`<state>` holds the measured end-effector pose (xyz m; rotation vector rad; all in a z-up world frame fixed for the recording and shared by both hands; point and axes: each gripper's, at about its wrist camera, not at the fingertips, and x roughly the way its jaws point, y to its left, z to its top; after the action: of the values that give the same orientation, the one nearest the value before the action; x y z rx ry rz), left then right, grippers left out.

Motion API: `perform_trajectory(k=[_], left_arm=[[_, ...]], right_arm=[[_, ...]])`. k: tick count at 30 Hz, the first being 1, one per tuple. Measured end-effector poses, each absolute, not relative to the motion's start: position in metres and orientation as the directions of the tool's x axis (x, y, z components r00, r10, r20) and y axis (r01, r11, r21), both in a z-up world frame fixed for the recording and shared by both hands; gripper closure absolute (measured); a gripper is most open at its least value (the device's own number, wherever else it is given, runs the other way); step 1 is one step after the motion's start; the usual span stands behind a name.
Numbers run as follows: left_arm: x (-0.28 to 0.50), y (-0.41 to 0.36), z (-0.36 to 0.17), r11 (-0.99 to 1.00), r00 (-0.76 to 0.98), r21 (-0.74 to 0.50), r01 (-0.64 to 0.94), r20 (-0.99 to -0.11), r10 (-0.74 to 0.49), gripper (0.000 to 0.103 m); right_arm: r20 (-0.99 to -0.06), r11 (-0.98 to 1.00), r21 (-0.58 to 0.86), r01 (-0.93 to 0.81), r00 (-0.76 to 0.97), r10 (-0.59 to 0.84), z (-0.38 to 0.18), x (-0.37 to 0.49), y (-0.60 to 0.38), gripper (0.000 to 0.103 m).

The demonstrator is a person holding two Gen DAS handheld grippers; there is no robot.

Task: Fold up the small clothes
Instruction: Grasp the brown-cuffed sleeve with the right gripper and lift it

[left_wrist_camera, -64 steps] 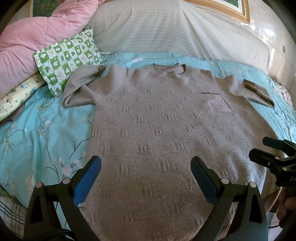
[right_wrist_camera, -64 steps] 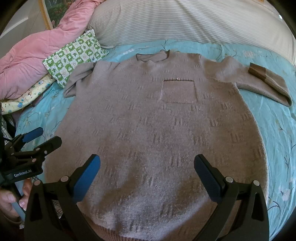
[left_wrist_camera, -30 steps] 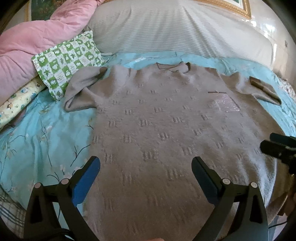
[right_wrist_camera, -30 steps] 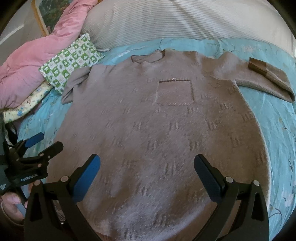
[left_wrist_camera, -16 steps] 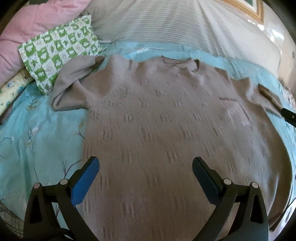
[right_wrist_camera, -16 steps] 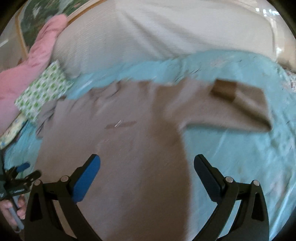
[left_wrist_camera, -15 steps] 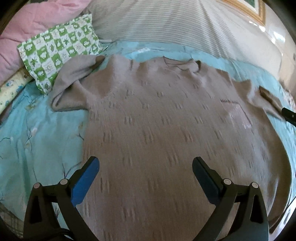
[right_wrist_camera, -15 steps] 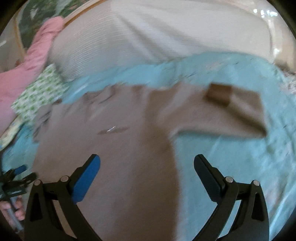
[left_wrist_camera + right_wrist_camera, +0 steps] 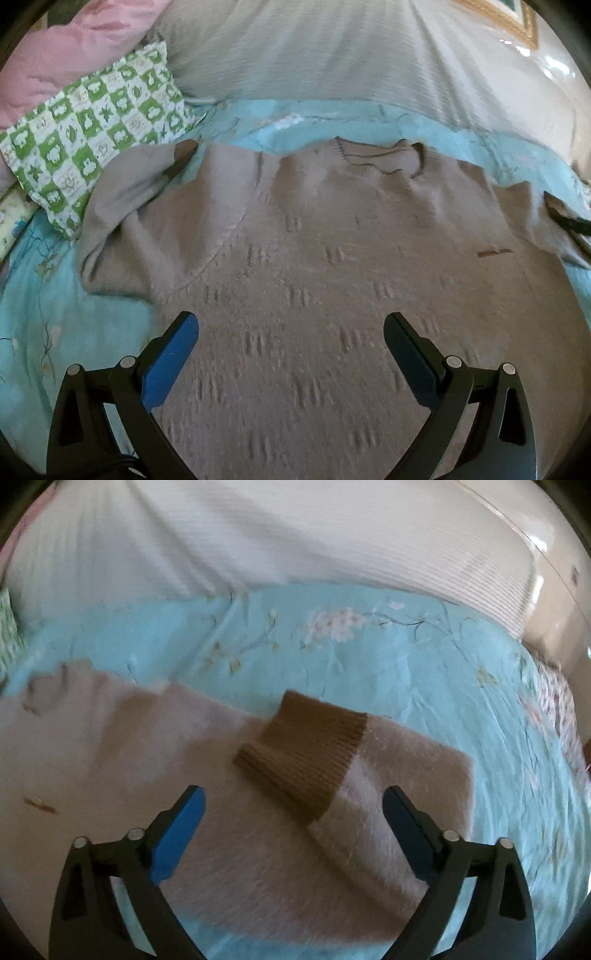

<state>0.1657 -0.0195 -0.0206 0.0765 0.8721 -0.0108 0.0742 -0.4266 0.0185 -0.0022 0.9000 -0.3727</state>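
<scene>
Closing w/ nothing gripped, right gripper [image 9: 291, 808] jaws straddle the sweater's brown cuff [image 9: 306, 757]; left gripper [image 9: 290, 334] jaws open over sweater [image 9: 332, 266] body, flat on bed [image 9: 44, 302], pillow [image 9: 92, 122] beyond

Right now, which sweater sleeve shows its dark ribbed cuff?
The sleeve under the right gripper: brown cuff folded back on top. The other sleeve, by the green checked pillow, lies bunched.

Taupe knit sweater [image 9: 332, 280] lies flat, face up, both sleeves folded inward.
</scene>
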Motion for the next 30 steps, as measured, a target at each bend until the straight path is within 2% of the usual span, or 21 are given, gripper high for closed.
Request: perform_trajectory(k=[2, 3, 5, 7, 10, 16, 22, 26, 30], left_arm=[[0.172, -0.016, -0.026, 0.999, 0.632, 0.046, 0.026, -0.775, 0.019, 0.002], [0.172, -0.015, -0.028, 0.999, 0.628, 0.038, 0.025, -0.778, 0.014, 0.002], [0.173, -0.012, -0.031, 0.999, 0.625, 0.025, 0.023, -0.781, 0.005, 0.002], [0.171, -0.009, -0.032, 1.0, 0.625, 0.016, 0.02, -0.78, 0.0, 0.002], [0.166, -0.004, -0.03, 1.0, 0.631, -0.004, 0.014, -0.775, -0.012, 0.002], [0.146, 0.007, -0.023, 0.998, 0.641, -0.065, 0.015, -0.765, -0.059, 0.004], [0.126, 0.034, -0.019, 0.992, 0.641, -0.127, -0.001, -0.762, -0.097, 0.004], [0.117, 0.053, -0.019, 0.986, 0.643, -0.167, -0.007, -0.756, -0.123, 0.004], [0.112, 0.067, -0.016, 0.978, 0.65, -0.207, -0.01, -0.745, -0.151, 0.004]], right_arm=[[-0.783, 0.928, -0.176, 0.328, 0.525, -0.334, 0.008, 0.078, -0.437, 0.031], [-0.781, 0.926, -0.174, 0.336, 0.525, -0.337, 0.007, 0.077, -0.441, 0.035], [-0.773, 0.922, -0.135, 0.362, 0.544, -0.326, 0.012, 0.072, -0.451, 0.068], [-0.773, 0.923, -0.086, 0.376, 0.559, -0.3, 0.018, 0.07, -0.454, 0.091], [-0.741, 0.935, 0.013, 0.354, 0.632, -0.229, 0.039, 0.059, -0.436, 0.093], [-0.681, 0.963, 0.224, 0.15, 0.731, 0.045, 0.063, 0.073, -0.352, 0.093], [-0.621, 0.913, 0.401, -0.075, 0.71, 0.331, 0.063, 0.117, -0.233, 0.093], [-0.615, 0.874, 0.451, -0.182, 0.646, 0.452, 0.049, 0.142, -0.16, 0.093], [-0.622, 0.866, 0.455, -0.205, 0.623, 0.475, 0.031, 0.165, -0.108, 0.092]])
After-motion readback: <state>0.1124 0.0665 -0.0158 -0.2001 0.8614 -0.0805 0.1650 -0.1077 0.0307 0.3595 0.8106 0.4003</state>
